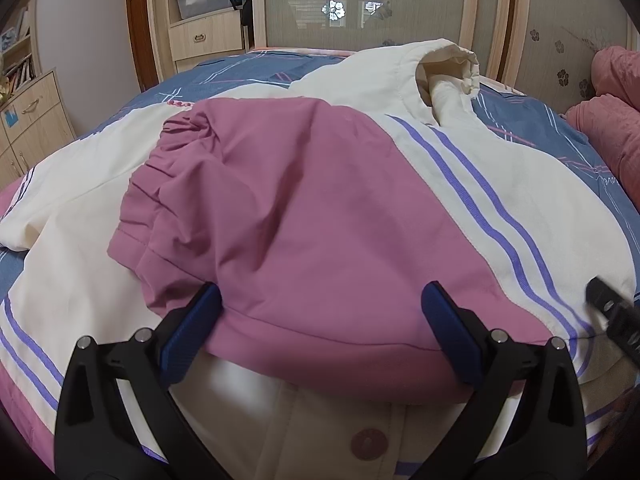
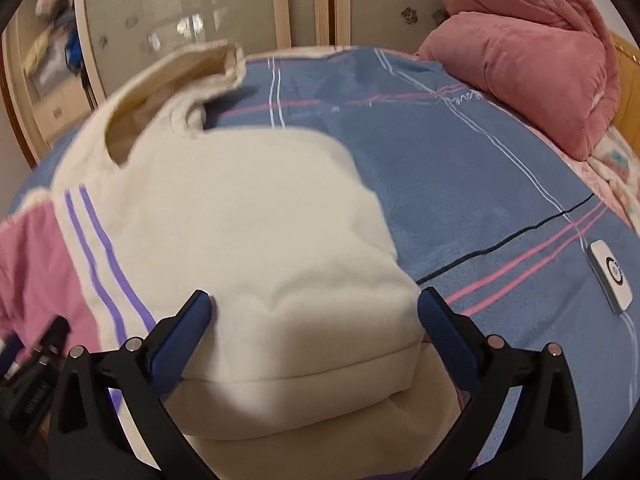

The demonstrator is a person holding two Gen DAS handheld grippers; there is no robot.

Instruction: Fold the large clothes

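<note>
Both grippers spread wide, neither clamped on fabric; left gripper straddles a folded pink sleeve of the jacket, blue fingers on either side of the fold; right gripper likewise straddles a folded cream section, whether the pads touch cloth I cannot tell; jacket lies spread on the bed, cream with pink panels and purple double stripes, hood bunched at the far end toward the wardrobe; pink snap button visible near the left camera; pink quilt piled at the bed's far right; small white device on the sheet, right of the jacket, apart from it; right view blurred.
</note>
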